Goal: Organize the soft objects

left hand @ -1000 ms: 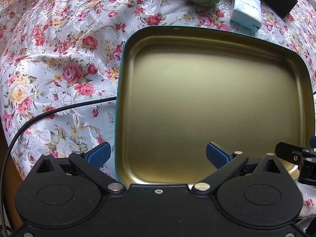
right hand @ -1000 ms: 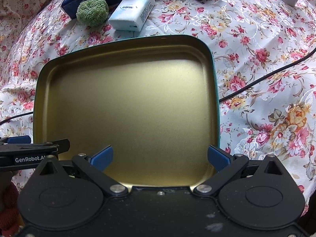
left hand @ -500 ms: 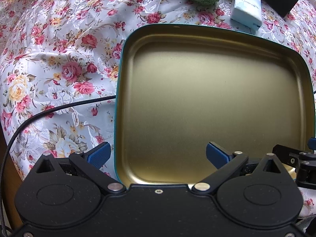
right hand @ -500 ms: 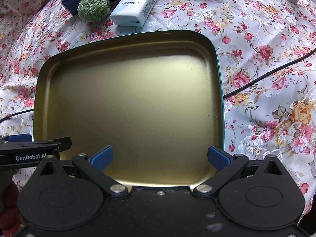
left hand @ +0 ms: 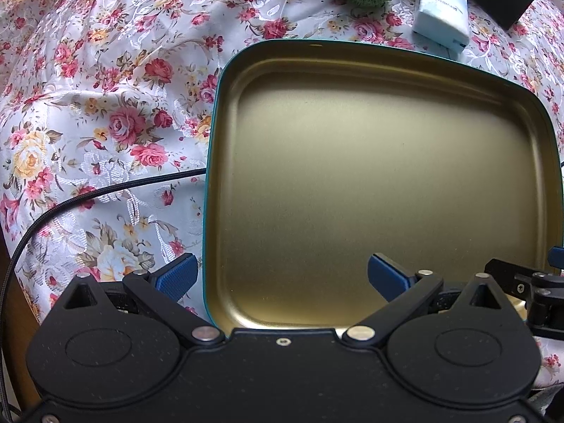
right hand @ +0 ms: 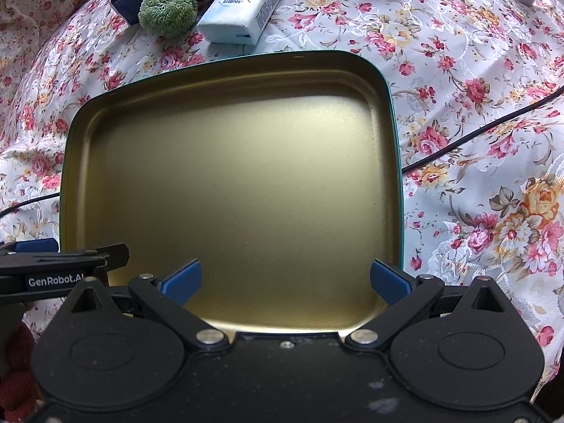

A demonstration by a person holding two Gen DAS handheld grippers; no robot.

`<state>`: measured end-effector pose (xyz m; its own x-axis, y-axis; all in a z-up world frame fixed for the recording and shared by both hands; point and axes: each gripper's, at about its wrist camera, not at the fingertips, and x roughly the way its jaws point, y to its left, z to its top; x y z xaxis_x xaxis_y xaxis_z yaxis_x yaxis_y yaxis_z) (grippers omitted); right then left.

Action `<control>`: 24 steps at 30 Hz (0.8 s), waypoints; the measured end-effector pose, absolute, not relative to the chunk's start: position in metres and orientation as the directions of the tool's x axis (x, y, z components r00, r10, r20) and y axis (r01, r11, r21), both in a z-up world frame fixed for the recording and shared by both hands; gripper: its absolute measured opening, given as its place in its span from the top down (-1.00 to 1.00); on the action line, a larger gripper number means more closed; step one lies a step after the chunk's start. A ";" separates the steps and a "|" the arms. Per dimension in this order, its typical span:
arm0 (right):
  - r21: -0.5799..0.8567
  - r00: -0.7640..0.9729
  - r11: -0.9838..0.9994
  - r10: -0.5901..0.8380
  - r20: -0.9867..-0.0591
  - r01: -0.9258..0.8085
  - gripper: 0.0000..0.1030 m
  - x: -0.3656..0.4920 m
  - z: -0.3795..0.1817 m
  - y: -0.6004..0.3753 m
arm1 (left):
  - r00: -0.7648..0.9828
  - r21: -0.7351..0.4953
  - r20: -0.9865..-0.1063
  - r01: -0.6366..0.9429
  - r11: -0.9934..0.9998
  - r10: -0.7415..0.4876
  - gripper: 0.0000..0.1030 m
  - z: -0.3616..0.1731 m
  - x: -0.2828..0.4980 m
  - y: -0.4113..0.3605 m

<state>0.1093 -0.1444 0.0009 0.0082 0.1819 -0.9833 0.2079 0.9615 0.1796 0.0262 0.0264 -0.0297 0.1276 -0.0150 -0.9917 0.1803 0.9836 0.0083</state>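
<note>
- A gold tray (left hand: 380,70) with a teal outer rim is seen lying flat on a desk covered by a floral tablecloth (left hand: 105,123); nothing is lying inside it.
- The left claw (left hand: 282,276) is held with its blue pads wide apart and nothing between them; one pad is over the cloth just outside the tray's rim, the other over the tray floor.
- The right claw (right hand: 285,278) is likewise spread wide and is gripping nothing, both pads being placed over the tray's near edge.
- In the right wrist view, the left claw's black body is seen at 9 o'clock, just beside the tray's near corner.
- A green fuzzy ball (right hand: 168,10) is found on the cloth beyond the tray's far edge, at about 11 o'clock in the right wrist view, well apart from both claws.
- A pale blue tissue pack (right hand: 239,10) is lying just beside the ball, at about 12 o'clock, near the tray's far rim but not touching it.
- A dark blue object (right hand: 127,0) is seen behind the ball; what it is cannot be told.
- A black cable (left hand: 88,201) is trailed over the cloth up to the tray's side at 9 o'clock in the left wrist view.
- A dark red fuzzy thing (right hand: 16,380) is partly visible at 8 o'clock in the right wrist view.
</note>
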 end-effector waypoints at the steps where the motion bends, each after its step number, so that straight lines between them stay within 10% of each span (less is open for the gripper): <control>1: 0.180 0.008 0.962 0.182 -0.983 0.207 -0.98 0.109 0.001 -0.144 | 0.128 0.009 -0.992 0.180 0.984 -0.015 -0.93 -0.030 0.023 0.024; 24: 0.187 -0.004 0.960 0.192 -0.981 0.209 -0.98 0.116 -0.008 -0.144 | 0.123 0.022 -0.992 0.198 0.980 -0.003 -0.93 -0.043 0.041 0.015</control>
